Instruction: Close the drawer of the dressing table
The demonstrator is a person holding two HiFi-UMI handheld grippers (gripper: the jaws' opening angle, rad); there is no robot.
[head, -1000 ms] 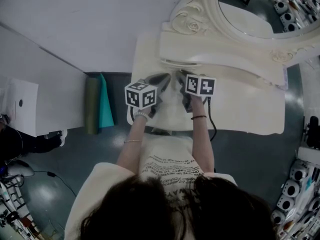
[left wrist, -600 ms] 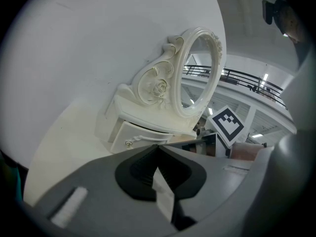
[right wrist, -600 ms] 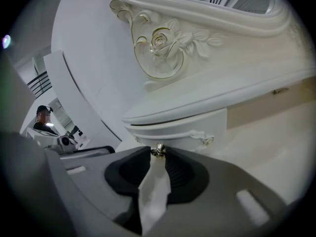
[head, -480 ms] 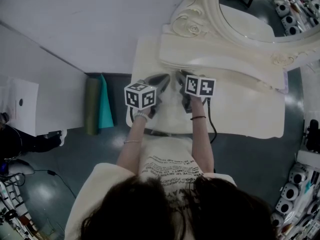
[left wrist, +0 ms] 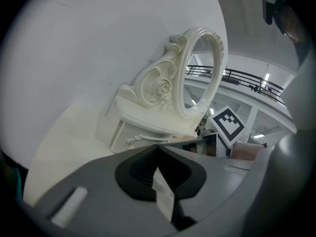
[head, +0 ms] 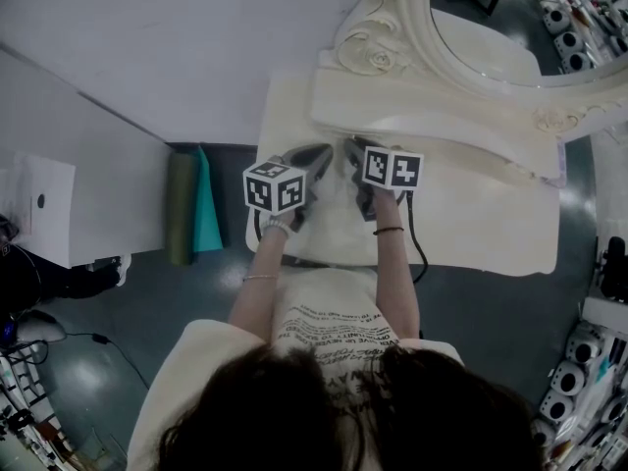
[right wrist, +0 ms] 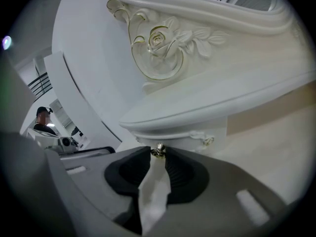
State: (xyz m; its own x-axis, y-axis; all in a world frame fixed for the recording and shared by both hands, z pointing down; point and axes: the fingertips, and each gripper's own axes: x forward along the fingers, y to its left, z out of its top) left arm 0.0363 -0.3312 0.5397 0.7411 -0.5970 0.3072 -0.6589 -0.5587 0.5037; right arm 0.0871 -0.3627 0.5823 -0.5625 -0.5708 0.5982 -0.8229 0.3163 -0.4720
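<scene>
Firmly nipped on a small brass knob point(right wrist: 159, 151), right gripper point(right wrist: 158, 157) jaw tips, knob set on the drawer point(right wrist: 185, 134) front under the carved mirror point(head: 491, 13) shelf, left gripper point(left wrist: 158, 146) alongside, jaws together and empty, both above the cream dressing table point(head: 481, 219) top.

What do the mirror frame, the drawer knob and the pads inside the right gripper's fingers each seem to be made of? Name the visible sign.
The mirror frame: probably painted wood or moulded resin, cream satin finish; carved rose with gilt edging.
The drawer knob: likely brass-toned metal; it glints.
The pads: seemingly black rubber, matte; fine ribs show.
</scene>
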